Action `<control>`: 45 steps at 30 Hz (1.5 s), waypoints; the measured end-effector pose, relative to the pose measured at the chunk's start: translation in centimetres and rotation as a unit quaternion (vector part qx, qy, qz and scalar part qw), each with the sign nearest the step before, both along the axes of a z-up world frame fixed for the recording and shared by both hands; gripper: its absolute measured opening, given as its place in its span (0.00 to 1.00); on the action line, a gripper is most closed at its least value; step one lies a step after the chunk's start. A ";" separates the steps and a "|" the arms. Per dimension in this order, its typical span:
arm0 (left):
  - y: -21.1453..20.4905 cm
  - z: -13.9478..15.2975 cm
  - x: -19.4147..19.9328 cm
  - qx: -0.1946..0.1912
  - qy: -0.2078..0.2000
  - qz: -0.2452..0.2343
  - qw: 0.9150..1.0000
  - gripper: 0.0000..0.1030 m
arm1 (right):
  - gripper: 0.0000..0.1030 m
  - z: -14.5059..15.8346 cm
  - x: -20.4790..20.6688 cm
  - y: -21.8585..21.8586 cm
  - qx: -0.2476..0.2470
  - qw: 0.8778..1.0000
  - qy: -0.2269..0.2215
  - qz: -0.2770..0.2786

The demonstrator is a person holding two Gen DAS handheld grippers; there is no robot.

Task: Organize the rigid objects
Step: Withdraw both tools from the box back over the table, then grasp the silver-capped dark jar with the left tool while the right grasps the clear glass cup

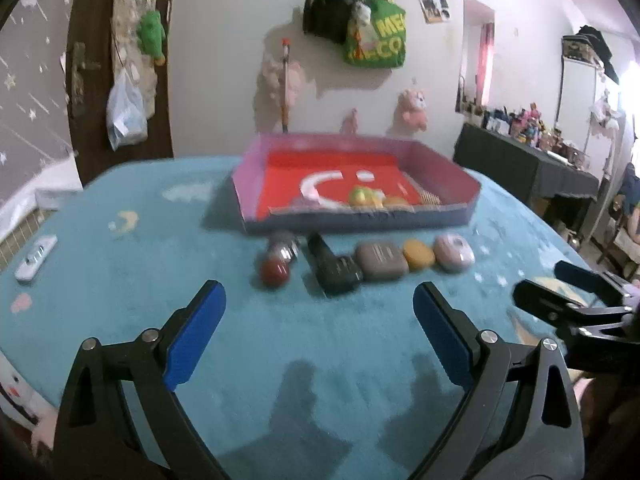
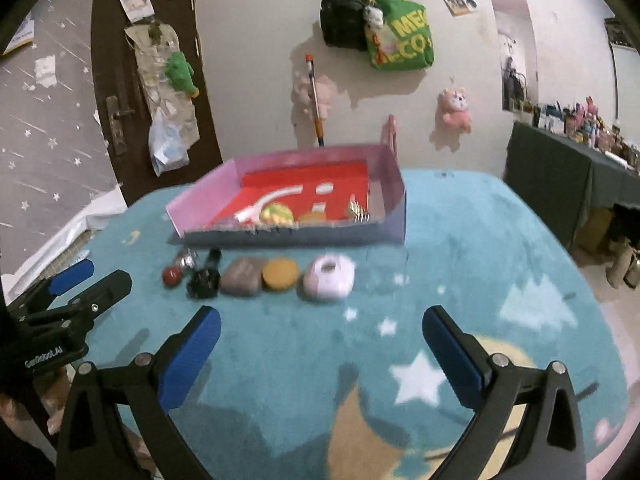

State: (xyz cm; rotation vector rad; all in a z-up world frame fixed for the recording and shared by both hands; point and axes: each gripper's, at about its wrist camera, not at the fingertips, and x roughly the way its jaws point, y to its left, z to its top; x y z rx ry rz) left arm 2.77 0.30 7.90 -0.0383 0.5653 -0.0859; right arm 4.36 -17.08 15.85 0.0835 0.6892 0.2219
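Teal star-print tabletop [image 2: 460, 240], cluttered bedroom behind. Left hand-held gripper [image 1: 320, 312] and right hand-held gripper [image 2: 320, 336] both spread wide, empty, hovering short of the row. Five objects [image 1: 382, 261] sit just before the red-lined box [image 1: 440, 168]; some already inside. Likely mid-sort: next, close on one, lift over the wall.

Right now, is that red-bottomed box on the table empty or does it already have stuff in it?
Not empty. The box already holds a yellow-green round item and an orange one near its front wall.
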 end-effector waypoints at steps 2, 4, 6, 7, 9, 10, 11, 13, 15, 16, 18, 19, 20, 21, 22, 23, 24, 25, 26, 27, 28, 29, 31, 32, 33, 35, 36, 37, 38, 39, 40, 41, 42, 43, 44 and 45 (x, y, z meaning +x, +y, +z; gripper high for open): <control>-0.1 -0.7 -0.2 -0.003 0.008 -0.003 1.000 0.93 | 1.00 -1.0 -0.3 0.1 0.004 1.000 0.000 -0.006; -0.2 -1.1 -0.4 0.000 0.008 0.001 1.000 0.93 | 1.00 -1.6 -0.6 0.1 -0.001 1.000 -0.003 -0.018; -0.2 -1.3 -0.5 0.000 0.008 0.002 1.000 0.93 | 1.00 -2.1 -0.9 0.0 -0.007 1.000 -0.004 -0.026; -0.2 -1.5 -0.5 0.001 0.009 0.003 1.000 0.93 | 1.00 -2.3 -0.9 0.0 -0.007 1.000 -0.001 -0.027; -0.2 -1.8 -0.4 0.002 0.015 0.005 1.000 0.93 | 1.00 -2.8 -0.8 0.0 -0.009 1.000 0.007 -0.025; -0.1 -1.9 -0.2 0.000 0.019 0.005 1.000 0.93 | 1.00 -3.0 -0.8 0.0 -0.013 1.000 0.010 -0.026; 0.0 -2.1 -0.1 -0.002 0.023 0.006 1.000 0.93 | 1.00 -3.2 -0.8 0.0 -0.016 0.999 0.010 -0.027; 0.1 -2.3 0.2 -0.005 0.030 0.008 1.000 0.93 | 1.00 -3.4 -0.8 -0.1 -0.014 0.999 0.012 -0.030; 0.0 -2.6 0.3 -0.003 0.034 0.009 0.999 0.93 | 1.00 -3.6 -0.6 -0.3 -0.009 0.999 0.020 -0.030; 0.0 -2.7 0.3 -0.003 0.037 0.009 0.999 0.93 | 1.00 -3.8 -0.5 -0.3 -0.008 0.999 0.025 -0.030; -0.1 -2.9 0.4 -0.002 0.044 0.008 0.999 0.93 | 1.00 -4.0 -0.4 -0.4 -0.006 0.999 0.029 -0.031; -0.1 -3.0 0.5 -0.002 0.046 0.008 0.999 0.93 | 1.00 -4.1 -0.4 -0.4 -0.005 0.999 0.030 -0.031; -0.1 -3.2 0.5 -0.002 0.049 0.009 0.999 0.93 | 1.00 -4.1 -0.4 -0.4 -0.006 0.999 0.030 -0.031; -0.1 -3.3 0.6 -0.003 0.052 0.009 0.999 0.93 | 1.00 -4.1 -0.4 -0.4 -0.007 0.999 0.030 -0.031; 0.0 -3.4 0.7 -0.005 0.055 0.008 0.998 0.93 | 1.00 -4.1 -0.4 -0.4 -0.008 0.999 0.030 -0.030; 0.1 -3.4 0.8 -0.007 0.058 0.008 0.998 0.93 | 1.00 -4.2 -0.4 -0.4 -0.009 0.999 0.030 -0.029; 0.1 -3.5 0.9 -0.009 0.061 0.009 0.998 0.93 | 1.00 -4.2 -0.4 -0.4 -0.010 0.999 0.030 -0.029; 0.2 -3.5 0.9 -0.012 0.063 0.010 0.998 0.93 | 1.00 -4.2 -0.3 -0.4 -0.010 0.999 0.031 -0.029; 0.3 -3.6 1.0 -0.014 0.065 0.010 0.998 0.93 | 1.00 -4.2 -0.3 -0.5 -0.011 0.999 0.031 -0.028; 0.4 -3.6 1.1 -0.016 0.067 0.009 0.998 0.93 | 1.00 -4.2 -0.3 -0.5 -0.011 0.999 0.032 -0.028; 0.4 -3.7 1.2 -0.018 0.069 0.010 0.997 0.93 | 1.00 -4.2 -0.3 -0.5 -0.011 0.999 0.032 -0.029; 0.5 -3.7 1.2 -0.018 0.069 0.011 0.997 0.93 | 1.00 -4.1 -0.2 -0.5 -0.011 0.999 0.032 -0.029; 0.5 -3.7 1.4 -0.015 0.070 0.013 0.997 0.93 | 1.00 -4.1 -0.1 -0.6 -0.010 0.999 0.032 -0.030; 0.5 -3.7 1.5 -0.015 0.072 0.013 0.997 0.93 | 1.00 -4.1 0.0 -0.6 -0.010 0.999 0.032 -0.031; 0.5 -3.6 1.6 -0.015 0.072 0.013 0.997 0.93 | 1.00 -4.0 0.1 -0.6 -0.010 0.999 0.032 -0.031; 0.6 -3.4 1.9 -0.015 0.071 0.016 0.997 0.93 | 1.00 -3.9 0.5 -0.7 -0.012 0.999 0.034 -0.031; 0.7 -3.4 2.1 -0.014 0.072 0.017 0.997 0.93 | 1.00 -3.8 0.6 -0.8 -0.013 0.999 0.033 -0.032; 0.8 -3.3 2.4 -0.014 0.072 0.018 0.997 0.93 | 1.00 -3.7 0.8 -0.9 -0.014 0.999 0.033 -0.033; 0.9 -3.2 2.7 -0.014 0.073 0.020 0.997 0.93 | 1.00 -3.5 1.0 -1.0 -0.015 0.999 0.032 -0.034; 1.0 -3.1 3.0 -0.013 0.075 0.022 0.997 0.93 | 1.00 -3.4 1.3 -1.1 -0.015 0.999 0.032 -0.035; 1.1 -3.0 3.3 -0.013 0.077 0.023 0.997 0.93 | 1.00 -3.2 1.6 -1.2 -0.015 0.999 0.033 -0.036; 1.3 -2.9 3.8 -0.011 0.080 0.026 0.996 0.93 | 1.00 -3.0 2.1 -1.4 -0.015 0.999 0.035 -0.037; 1.5 -2.7 4.2 -0.010 0.082 0.028 0.996 0.93 | 1.00 -2.9 2.3 -1.5 -0.014 0.999 0.036 -0.038; 1.7 -2.6 4.6 -0.009 0.083 0.029 0.996 0.93 | 1.00 -2.7 2.8 -1.7 -0.014 0.998 0.037 -0.040; 1.9 -2.5 5.0 -0.007 0.086 0.030 0.996 0.93 | 1.00 -2.5 3.2 -1.9 -0.017 0.998 0.038 -0.042; 2.1 -2.3 5.6 -0.004 0.090 0.031 0.995 0.93 | 1.00 -2.3 3.5 -2.0 -0.019 0.998 0.040 -0.044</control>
